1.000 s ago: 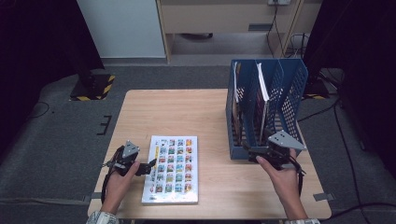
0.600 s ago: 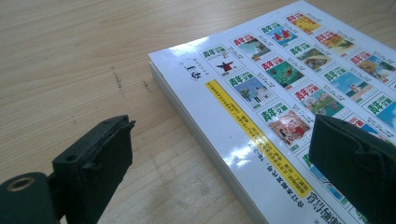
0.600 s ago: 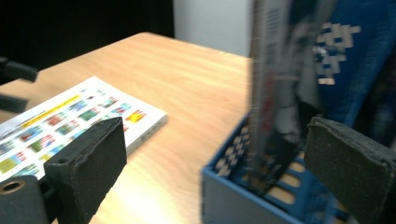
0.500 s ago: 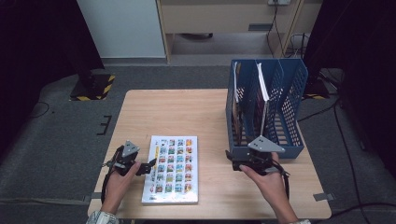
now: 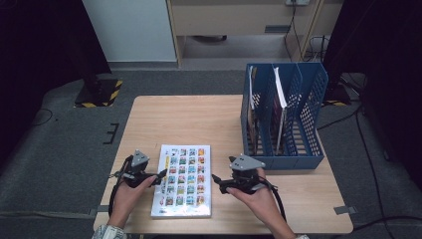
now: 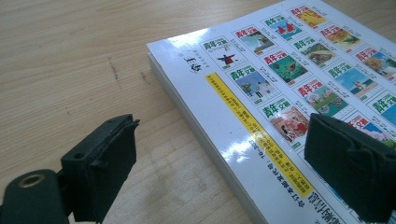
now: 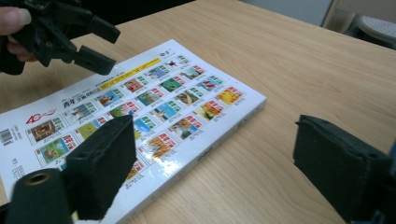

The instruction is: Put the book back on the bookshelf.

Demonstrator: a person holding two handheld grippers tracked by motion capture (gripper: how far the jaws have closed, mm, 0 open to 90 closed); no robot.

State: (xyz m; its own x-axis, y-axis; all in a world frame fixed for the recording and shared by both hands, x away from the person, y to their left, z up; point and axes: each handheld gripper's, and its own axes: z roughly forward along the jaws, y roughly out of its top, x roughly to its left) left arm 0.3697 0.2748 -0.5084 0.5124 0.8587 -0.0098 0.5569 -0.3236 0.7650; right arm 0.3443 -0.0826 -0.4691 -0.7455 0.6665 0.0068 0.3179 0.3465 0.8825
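1. The right gripper (image 5: 217, 180) has come away from the blue file rack (image 5: 308, 162) to the book's (image 5: 183, 180) right edge; its jaws have just been narrowing, released, nothing between them.
2. The left gripper (image 5: 160, 175) waits open at the left edge, one pad (image 6: 348, 168) over the cover.
3. The book lies flat near the surface's (image 5: 199, 119) front edge; a two-sided lift looks imminent.
4. Beyond it the surface lies bare; the rack stands far right.
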